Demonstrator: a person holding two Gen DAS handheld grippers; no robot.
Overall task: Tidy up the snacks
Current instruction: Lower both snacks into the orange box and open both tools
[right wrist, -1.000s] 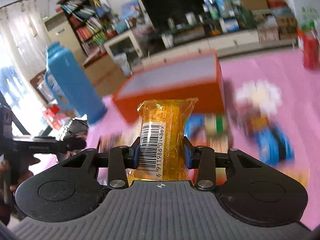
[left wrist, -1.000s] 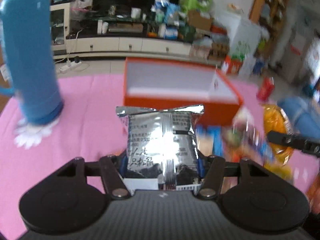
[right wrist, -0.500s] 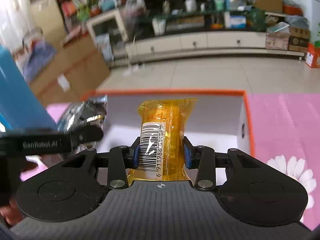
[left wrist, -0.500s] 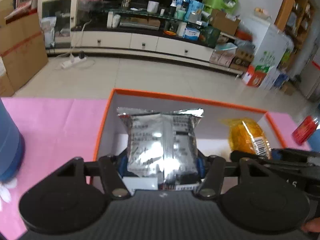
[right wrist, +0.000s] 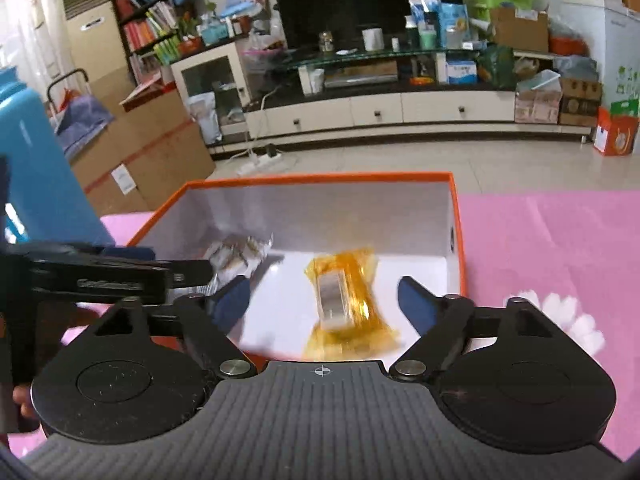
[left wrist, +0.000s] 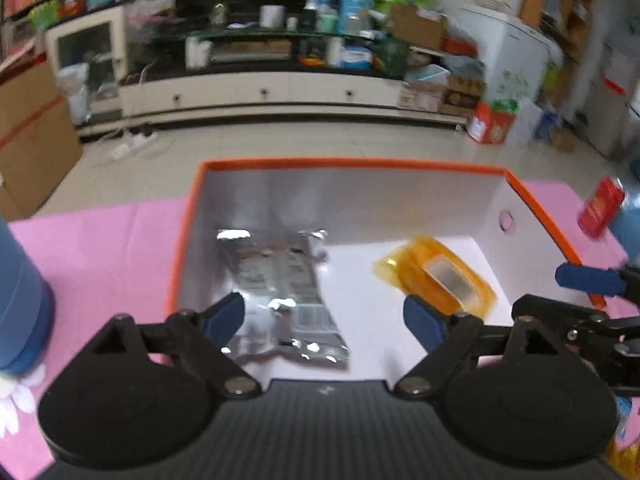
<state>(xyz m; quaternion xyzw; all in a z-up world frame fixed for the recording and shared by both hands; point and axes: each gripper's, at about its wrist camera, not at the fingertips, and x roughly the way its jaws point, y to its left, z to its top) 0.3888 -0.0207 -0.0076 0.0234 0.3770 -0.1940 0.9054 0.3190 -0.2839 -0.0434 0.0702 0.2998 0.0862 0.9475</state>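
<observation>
Snacks, a silver packet (left wrist: 280, 292) and an orange packet (right wrist: 346, 304), are seen dropped into the orange box (left wrist: 352, 163), both hand-held grippers' jaws just opened and empty.

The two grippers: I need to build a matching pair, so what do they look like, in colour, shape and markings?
Both look alike. The left gripper and right gripper each have a matte black body with a ribbed grey-black top plate, two round black discs, angled black linkage arms with silver pivot screws, and dark blue finger pads. The right one bears a small crosshair mark; the left one's side carries pale lettering, too blurred to read. No cables show.
</observation>
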